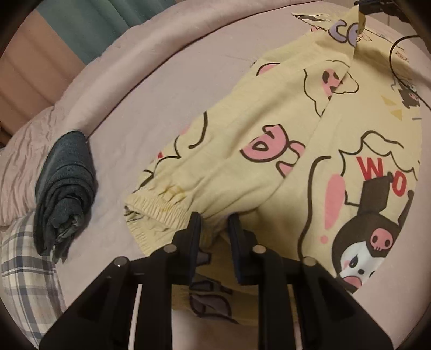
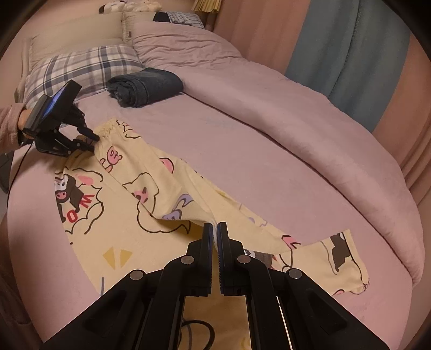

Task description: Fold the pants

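Observation:
Yellow cartoon-print pants lie on the pink bed, also in the right wrist view. My left gripper sits at the elastic waistband with its jaws apart and fabric bunched between them; it shows in the right wrist view at the waistband. My right gripper is shut on a fold of the pants' crotch edge and lifts it a little. It shows at the far top in the left wrist view. The leg ends lie to the right.
A folded dark denim garment lies near a plaid pillow. A bunched pink duvet runs along the far side. A yellow printed cloth lies under the pants. A black cable trails from the right gripper.

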Demonstrator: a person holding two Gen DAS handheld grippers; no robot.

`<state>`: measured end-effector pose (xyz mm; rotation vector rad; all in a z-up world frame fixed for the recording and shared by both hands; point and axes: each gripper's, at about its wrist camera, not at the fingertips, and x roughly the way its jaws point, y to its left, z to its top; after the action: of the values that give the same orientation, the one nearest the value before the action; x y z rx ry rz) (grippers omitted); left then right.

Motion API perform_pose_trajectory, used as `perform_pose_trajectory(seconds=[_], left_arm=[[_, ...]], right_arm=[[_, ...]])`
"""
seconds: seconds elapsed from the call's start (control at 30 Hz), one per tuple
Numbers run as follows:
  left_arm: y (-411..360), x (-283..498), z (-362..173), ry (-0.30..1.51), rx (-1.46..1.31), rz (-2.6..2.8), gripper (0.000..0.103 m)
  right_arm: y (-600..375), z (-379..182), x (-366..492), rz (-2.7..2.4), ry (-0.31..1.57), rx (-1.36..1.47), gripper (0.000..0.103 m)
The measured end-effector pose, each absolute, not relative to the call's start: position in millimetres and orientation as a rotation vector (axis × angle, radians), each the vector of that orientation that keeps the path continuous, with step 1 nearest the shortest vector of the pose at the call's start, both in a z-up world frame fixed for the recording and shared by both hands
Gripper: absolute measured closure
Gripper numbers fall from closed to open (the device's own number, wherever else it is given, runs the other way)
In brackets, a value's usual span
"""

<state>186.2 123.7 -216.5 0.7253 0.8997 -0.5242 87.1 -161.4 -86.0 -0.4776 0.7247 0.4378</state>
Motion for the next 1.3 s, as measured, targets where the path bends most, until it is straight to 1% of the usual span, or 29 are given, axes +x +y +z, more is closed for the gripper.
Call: perform_pose_trajectory(seconds=[0.13, 0.23, 0.3, 0.4, 0.43, 0.73, 0.93, 1.07, 1.2, 1.3], left_arm=[[119, 180, -219, 0.908, 0.762, -0.562, 0.083], [118, 172, -218, 0.89, 0.79, -0.561, 0.077], [115, 175, -224, 0.888, 0.816, -0.524, 0.078], [112, 184, -223, 0.868, 0.783, -0.505, 0.085], [111, 186, -222, 0.856, 0.776, -0.493, 0.099], [138, 177, -181, 0.774, 0.44, -0.497, 0.1], [152, 156, -139, 0.686, 0.409, -0.465, 0.1], [159, 143, -130, 0.685, 0.417, -0.464, 0.1], [160, 132, -141, 0.712, 0.435, -0.458, 0.1], [163, 130, -137, 0.71, 0.417, -0.453, 0.1]], right_arm=[[-162, -90, 91, 0.43, 0.733, -0.467, 0.1], [-163, -90, 91, 0.432, 0.734, -0.461, 0.1], [-163, -90, 91, 0.437, 0.729, -0.45, 0.1], [-162, -91, 92, 0.438, 0.727, -0.437, 0.1], [-161, -92, 91, 0.437, 0.73, -0.44, 0.1], [-160, -92, 89, 0.44, 0.729, -0.412, 0.1], [-160, -80, 73, 0.462, 0.691, -0.412, 0.1], [-159, -75, 58, 0.501, 0.683, -0.4, 0.1], [-148, -101, 47, 0.497, 0.755, -0.479, 0.1], [-135, -117, 35, 0.557, 0.756, -0.496, 0.1]])
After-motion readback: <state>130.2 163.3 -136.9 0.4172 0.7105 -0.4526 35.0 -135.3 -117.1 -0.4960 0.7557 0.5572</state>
